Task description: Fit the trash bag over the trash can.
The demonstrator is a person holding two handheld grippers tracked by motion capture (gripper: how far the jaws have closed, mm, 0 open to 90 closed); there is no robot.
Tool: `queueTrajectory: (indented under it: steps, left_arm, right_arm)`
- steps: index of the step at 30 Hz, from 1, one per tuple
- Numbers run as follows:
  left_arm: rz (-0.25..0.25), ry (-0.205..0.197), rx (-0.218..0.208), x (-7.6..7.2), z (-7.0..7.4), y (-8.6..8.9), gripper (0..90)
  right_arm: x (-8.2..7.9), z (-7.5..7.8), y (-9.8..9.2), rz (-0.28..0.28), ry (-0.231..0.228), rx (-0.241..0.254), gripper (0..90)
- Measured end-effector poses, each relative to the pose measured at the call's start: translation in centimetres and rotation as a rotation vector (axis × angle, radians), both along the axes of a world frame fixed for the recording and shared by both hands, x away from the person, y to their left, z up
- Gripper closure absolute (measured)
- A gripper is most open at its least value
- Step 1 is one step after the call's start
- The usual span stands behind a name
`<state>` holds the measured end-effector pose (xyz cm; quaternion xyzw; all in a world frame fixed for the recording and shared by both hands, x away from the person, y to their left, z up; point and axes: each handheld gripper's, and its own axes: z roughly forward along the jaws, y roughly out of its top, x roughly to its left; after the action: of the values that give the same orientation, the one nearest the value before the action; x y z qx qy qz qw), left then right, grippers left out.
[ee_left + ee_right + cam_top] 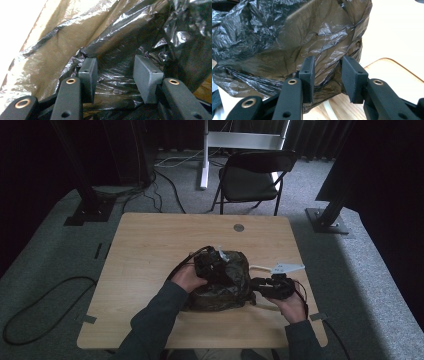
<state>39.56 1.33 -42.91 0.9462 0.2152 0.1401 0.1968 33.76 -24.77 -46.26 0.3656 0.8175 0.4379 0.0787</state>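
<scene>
A crumpled black plastic bag [222,282] sits mid-counter [145,255] as the left gripper [115,75] presses into its top and the right gripper [325,77] meets its side, both sets of fingers apart, gripping nothing; the bag looks bunched, handling apparently unfinished

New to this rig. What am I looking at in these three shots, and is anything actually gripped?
No robot arm: a person sits at a wooden table holding a two-jaw gripper in each hand. The high view looks down from above; the other two pictures come from cameras riding on each gripper, looking along its black jaws. On the table lies a crumpled black plastic bag. The left gripper rests on top of the bag, its jaws apart with loose film between them, not pinched. The right gripper points at the bag's side, jaws apart too. So nothing looks gripped. A folding chair stands beyond the table.
</scene>
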Motion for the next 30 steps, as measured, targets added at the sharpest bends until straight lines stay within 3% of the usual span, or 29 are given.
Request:
queueTrajectory:
  steps: [25,30]
  left_arm:
    - [-0.076,0.033,0.036,-1.3,-0.5,-0.1,54.1]
    - [-0.081,0.032,0.008,-1.6,0.0,0.1,53.5]
  right_arm:
    - [0.0,-0.1,0.1,0.009,0.005,0.0,60.4]
    - [0.0,-0.1,0.1,0.011,0.006,0.0,60.2]
